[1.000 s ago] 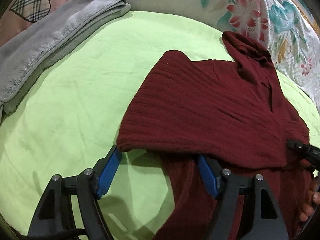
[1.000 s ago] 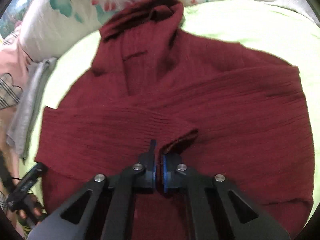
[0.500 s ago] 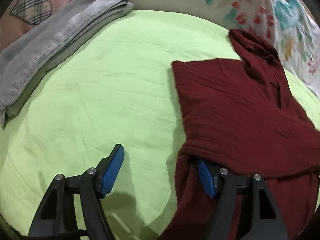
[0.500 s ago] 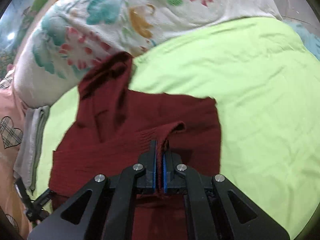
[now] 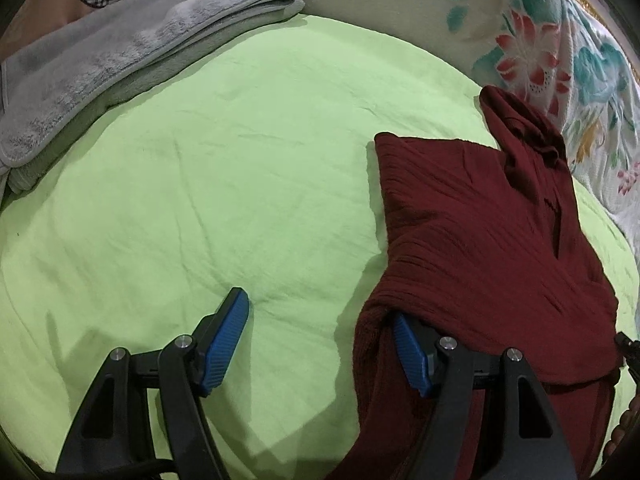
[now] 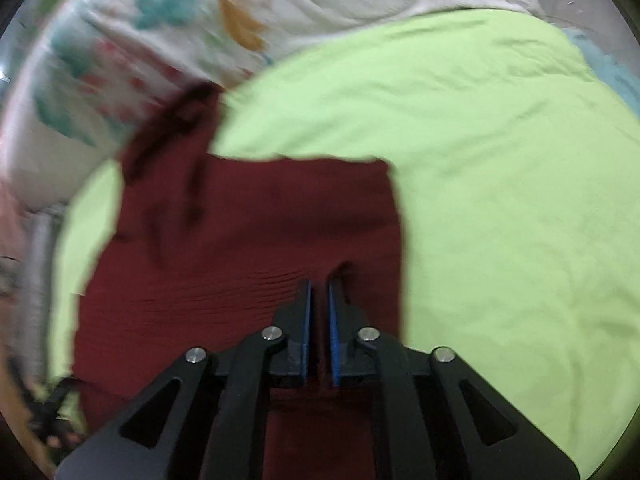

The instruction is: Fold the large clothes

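A dark red ribbed knit sweater [image 5: 480, 248] lies partly folded on a light green sheet [image 5: 224, 184], its collar toward the floral quilt. My left gripper [image 5: 320, 320] is open; its right finger [image 5: 408, 352] is tucked under the sweater's left edge, its left finger [image 5: 228, 328] rests over bare sheet. In the right wrist view the sweater [image 6: 260, 240] shows as a folded rectangle. My right gripper [image 6: 318, 292] is shut on a fold of the sweater, near its right edge.
A folded grey towel [image 5: 120, 52] lies at the far left edge of the sheet. A floral quilt [image 5: 560, 60] borders the far side and also shows in the right wrist view [image 6: 200, 32]. Green sheet [image 6: 500, 200] spreads right of the sweater.
My right gripper has carried the sweater's side across to the right, narrowing it into a folded rectangle. The sweater's left edge has drawn away to the right in the left wrist view.
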Available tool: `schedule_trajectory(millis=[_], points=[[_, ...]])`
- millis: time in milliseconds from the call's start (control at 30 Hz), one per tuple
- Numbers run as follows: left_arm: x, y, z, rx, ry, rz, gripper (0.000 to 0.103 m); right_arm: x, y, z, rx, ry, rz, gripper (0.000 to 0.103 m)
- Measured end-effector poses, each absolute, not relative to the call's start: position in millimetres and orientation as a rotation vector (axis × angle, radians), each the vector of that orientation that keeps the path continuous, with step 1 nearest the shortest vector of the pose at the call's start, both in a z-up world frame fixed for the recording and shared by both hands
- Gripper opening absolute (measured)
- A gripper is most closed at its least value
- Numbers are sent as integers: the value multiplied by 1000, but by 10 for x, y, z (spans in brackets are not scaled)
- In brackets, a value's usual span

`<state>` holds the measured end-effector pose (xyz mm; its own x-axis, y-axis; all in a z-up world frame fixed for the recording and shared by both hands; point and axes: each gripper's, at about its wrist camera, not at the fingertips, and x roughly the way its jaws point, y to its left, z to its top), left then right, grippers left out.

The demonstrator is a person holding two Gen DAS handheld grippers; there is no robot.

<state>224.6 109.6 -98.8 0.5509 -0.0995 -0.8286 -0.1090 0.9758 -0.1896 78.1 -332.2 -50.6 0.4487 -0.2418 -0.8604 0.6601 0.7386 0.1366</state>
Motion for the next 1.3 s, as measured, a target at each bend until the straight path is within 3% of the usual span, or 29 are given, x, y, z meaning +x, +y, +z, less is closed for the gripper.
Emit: schedule_trajectory(millis=[167, 233, 300, 367, 433, 700, 900, 1000, 1133, 1267, 1300], points=[[2245, 1023, -992, -196, 987, 20, 72, 688, -3081, -166, 452, 811, -511, 12], [2243, 1012, -995, -186, 989, 24, 72, 828, -2894, -214, 444, 840, -375, 27], [2239, 1023, -995, -190, 991, 20, 72, 948, -2819, -368, 444, 895, -332, 30], [2245, 1040, -997, -192, 997, 11, 72, 1001, -2848, -572, 443, 963, -374, 30], [2244, 1052, -988, -187, 1006, -2, 72, 934, -3011, -718, 476, 1000, -451, 23], [1934, 1020, -660, -202, 976, -145, 69, 517, -3078, -302, 506, 884, -434, 27], [2092, 557, -437, -182, 934, -302, 69, 771, -2874, -375, 504, 906, -293, 28], [2275, 389, -615, -147, 982, -328, 65, 903, -2906, -514, 519, 938, -289, 28], [2417, 335, -870, -26, 1030, -268, 52, 874, -3099, -661, 509, 985, -381, 28], [2341, 368, -758, -30, 1003, -302, 51, 743, -3310, -563, 600, 935, -359, 29], [2343, 358, -699, -34, 990, -309, 52, 748, -3319, -514, 589, 924, -363, 34]])
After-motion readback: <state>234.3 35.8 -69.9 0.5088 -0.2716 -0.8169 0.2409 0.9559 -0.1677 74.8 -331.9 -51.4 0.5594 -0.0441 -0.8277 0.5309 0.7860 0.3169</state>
